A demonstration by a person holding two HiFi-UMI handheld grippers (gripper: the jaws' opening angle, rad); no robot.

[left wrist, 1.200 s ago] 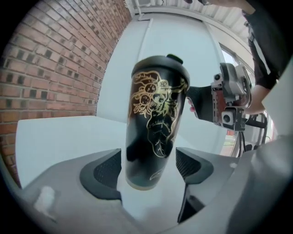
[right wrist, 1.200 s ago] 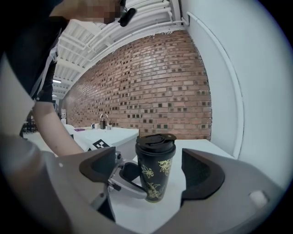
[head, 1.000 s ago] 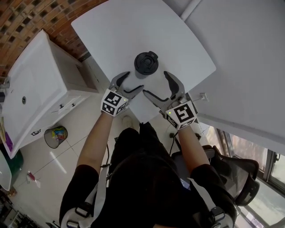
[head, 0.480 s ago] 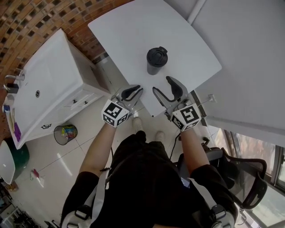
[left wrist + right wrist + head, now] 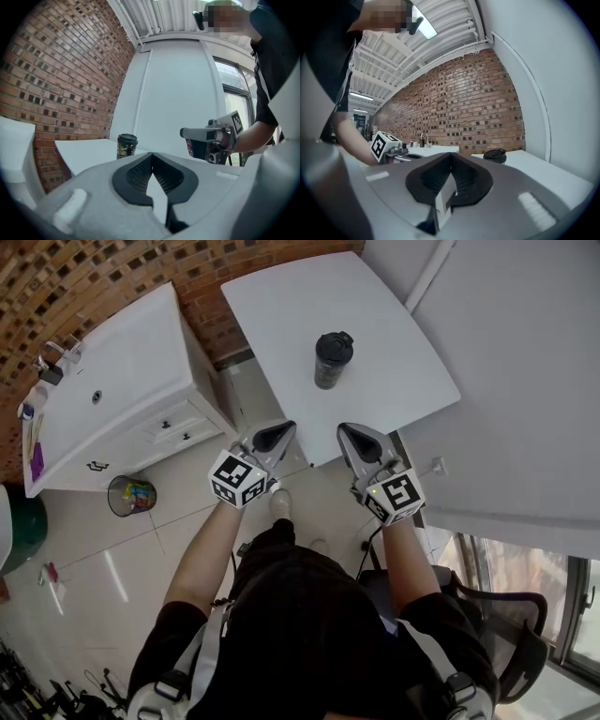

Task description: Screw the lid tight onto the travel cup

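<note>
My left gripper (image 5: 278, 432) and right gripper (image 5: 350, 433) have just closed, jaws together and empty, at the table's (image 5: 281, 310) near edge. The travel cup (image 5: 329, 368) stands upright farther in on the table, lid (image 5: 334, 341) on.

No readable text anywhere; gold print on travel cup (image 5: 126, 147) too small, illegible.

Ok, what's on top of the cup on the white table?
A black lid sits on the cup, and nothing lies on the lid. It covers the mouth, so the inside cannot be seen, nor how tightly it is screwed on.
</note>
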